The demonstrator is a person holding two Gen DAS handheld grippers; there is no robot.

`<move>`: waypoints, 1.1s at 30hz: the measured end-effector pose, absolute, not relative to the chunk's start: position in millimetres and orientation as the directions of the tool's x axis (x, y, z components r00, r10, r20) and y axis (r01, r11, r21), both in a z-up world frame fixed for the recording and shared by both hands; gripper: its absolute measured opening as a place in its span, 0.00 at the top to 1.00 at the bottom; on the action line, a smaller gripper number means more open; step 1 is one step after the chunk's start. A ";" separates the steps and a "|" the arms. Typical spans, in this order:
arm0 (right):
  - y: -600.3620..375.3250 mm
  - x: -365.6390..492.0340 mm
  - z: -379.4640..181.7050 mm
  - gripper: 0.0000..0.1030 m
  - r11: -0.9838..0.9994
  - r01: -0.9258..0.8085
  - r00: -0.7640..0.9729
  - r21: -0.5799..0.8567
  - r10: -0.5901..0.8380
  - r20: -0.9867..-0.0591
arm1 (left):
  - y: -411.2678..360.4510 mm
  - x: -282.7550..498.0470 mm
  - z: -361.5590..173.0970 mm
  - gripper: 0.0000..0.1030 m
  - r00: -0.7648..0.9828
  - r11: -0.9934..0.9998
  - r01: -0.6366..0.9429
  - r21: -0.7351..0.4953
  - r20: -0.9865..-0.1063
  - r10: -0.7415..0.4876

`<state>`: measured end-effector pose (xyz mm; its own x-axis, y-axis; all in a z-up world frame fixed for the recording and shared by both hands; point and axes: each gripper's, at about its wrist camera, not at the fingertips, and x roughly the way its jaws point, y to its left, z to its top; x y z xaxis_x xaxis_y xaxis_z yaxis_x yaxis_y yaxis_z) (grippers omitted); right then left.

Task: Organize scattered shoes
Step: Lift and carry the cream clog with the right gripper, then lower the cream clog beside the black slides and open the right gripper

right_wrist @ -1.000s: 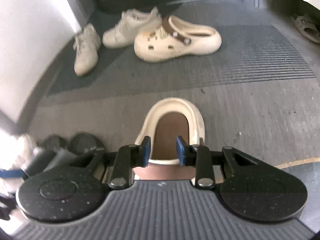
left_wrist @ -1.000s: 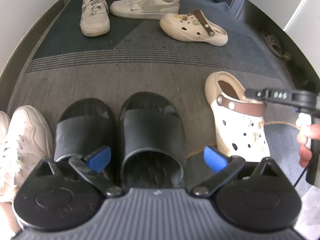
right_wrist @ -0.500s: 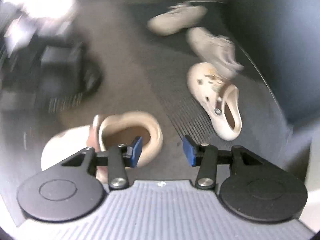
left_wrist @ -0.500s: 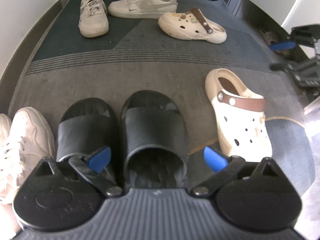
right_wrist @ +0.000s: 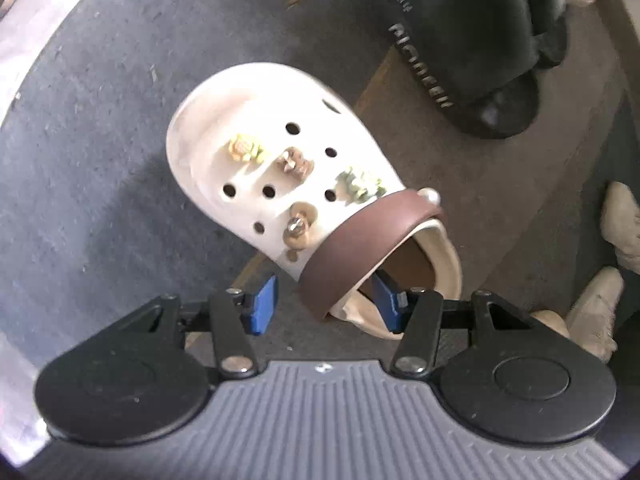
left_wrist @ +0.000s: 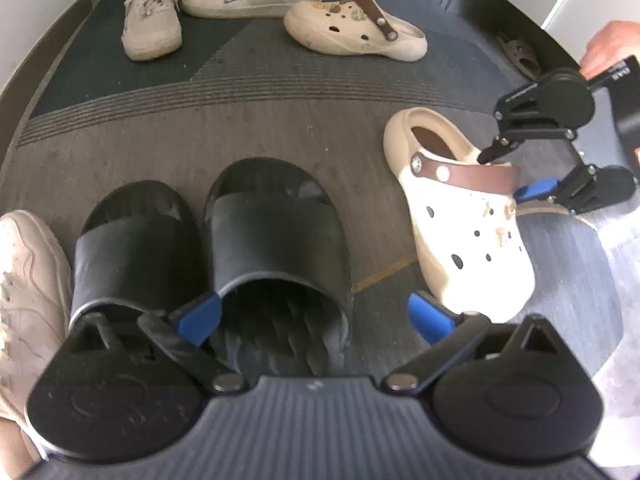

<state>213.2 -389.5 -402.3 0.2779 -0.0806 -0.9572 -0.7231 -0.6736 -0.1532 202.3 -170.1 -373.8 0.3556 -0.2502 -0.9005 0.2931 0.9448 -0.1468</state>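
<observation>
Right gripper [right_wrist: 324, 300] jaws opening astride cream clog [right_wrist: 280, 168] strap, seemingly untouched

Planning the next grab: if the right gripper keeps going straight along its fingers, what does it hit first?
Most likely the near cream clog: the right gripper, jaws opening, already straddles its brown strap, one pad inside the heel opening, neither visibly pressing. Depth is unclear, so strap or footbed first.
</observation>
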 end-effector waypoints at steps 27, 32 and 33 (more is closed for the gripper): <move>-388.1 203.3 -376.5 0.80 -0.290 -0.948 0.165 -0.131 -0.093 -0.982 | -176.4 186.7 -355.4 0.01 0.368 0.912 0.357 -0.202 -0.867 -0.336; -405.5 189.9 -339.4 0.82 0.127 -0.972 0.198 -0.195 0.010 -0.980 | -173.7 174.1 -344.5 0.01 0.384 0.906 0.368 -0.209 -0.853 -0.352; -414.8 189.3 -332.8 0.82 0.262 -0.944 0.213 -0.198 0.031 -0.977 | -173.2 172.4 -342.5 0.01 0.388 0.905 0.370 -0.208 -0.851 -0.354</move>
